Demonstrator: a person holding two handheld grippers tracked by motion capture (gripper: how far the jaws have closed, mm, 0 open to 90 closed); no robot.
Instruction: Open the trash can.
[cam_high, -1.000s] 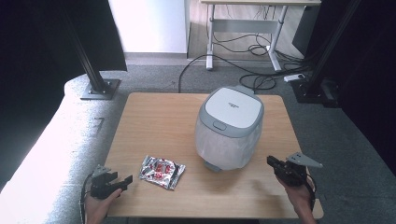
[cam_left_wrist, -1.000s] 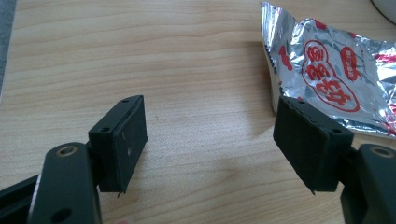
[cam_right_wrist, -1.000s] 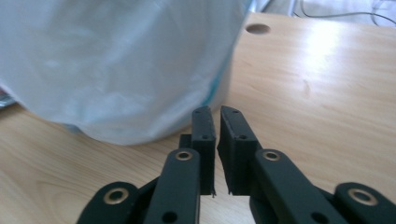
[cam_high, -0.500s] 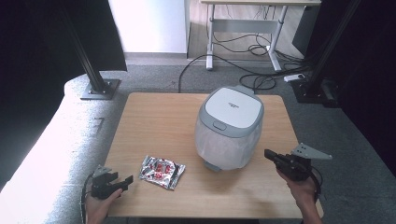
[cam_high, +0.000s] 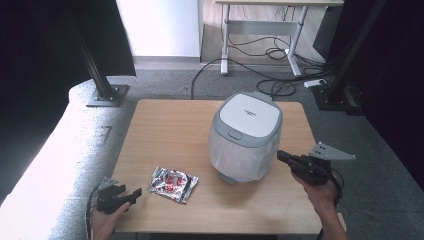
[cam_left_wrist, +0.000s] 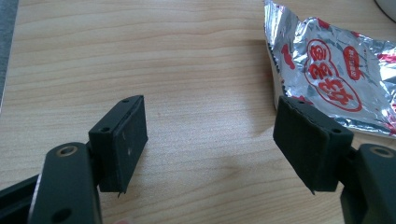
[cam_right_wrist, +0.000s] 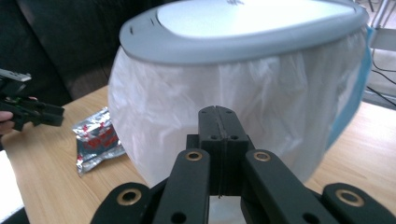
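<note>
High view: a light wooden table (cam_high: 170, 130) carries a rounded white-and-grey rice cooker wrapped in thin clear plastic film (cam_high: 246, 137) right of centre, and a crinkled silver foil packet with red print (cam_high: 174, 183) near the front edge, to the cooker's left and apart from it. The left gripper (cam_high: 131, 194) hovers at the front left corner, near the packet; the right gripper (cam_high: 281, 155) points at the cooker's right flank, very near it.

Left gripper view: the jaws stand wide apart over bare wood, holding nothing, the packet (cam_left_wrist: 334, 74) just beyond the right-hand jaw. Its foil looks light, soft and slippery; a crimped edge seems the best purchase.

Right gripper view: the jaws are pressed together, empty, close before the cooker (cam_right_wrist: 243, 88). Its film shows wrinkled and slack, likely to slide over a heavy, rigid body; the grey lid rim offers firmer hold. The jaws' stances, unclear from above, are plain in these two views.
</note>
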